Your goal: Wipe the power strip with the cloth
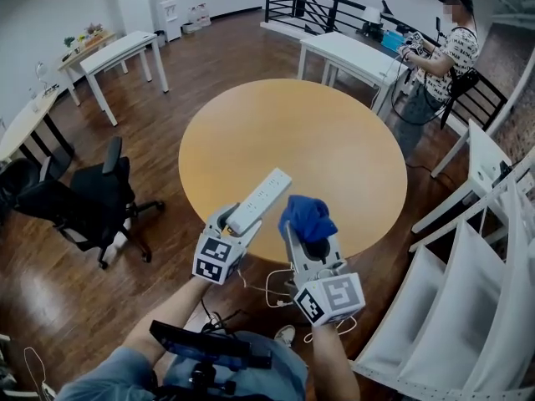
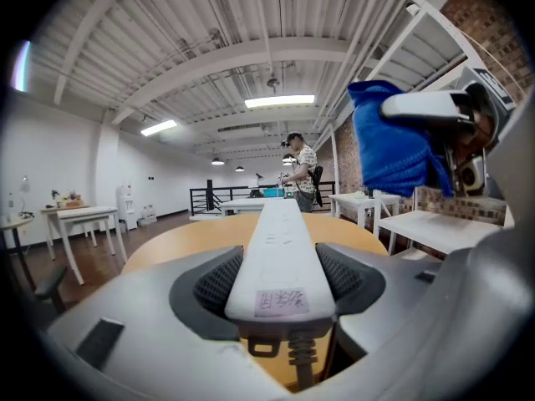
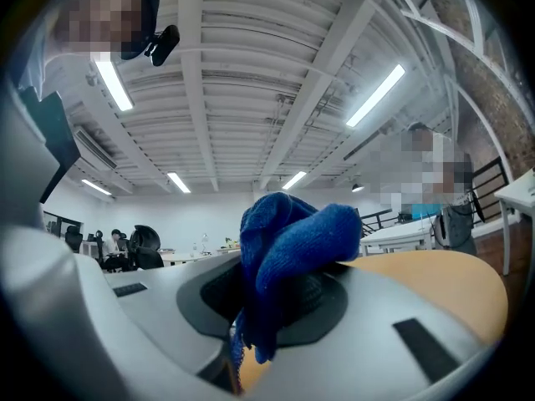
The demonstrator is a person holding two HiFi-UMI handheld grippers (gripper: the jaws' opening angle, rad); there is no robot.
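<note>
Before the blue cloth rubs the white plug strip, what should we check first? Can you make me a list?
1. Left gripper shut on the power strip: ok.
2. Right gripper shut on the cloth: ok, a bunch sticks out past the jaws.
3. Cloth touching the strip: not ok, they are side by side and apart, over the table.
4. Strip's top face bare for wiping: ok.
5. Cord unplugged: cannot tell, its far end is out of sight.

Round wooden table, black office chair, white desks.
</note>
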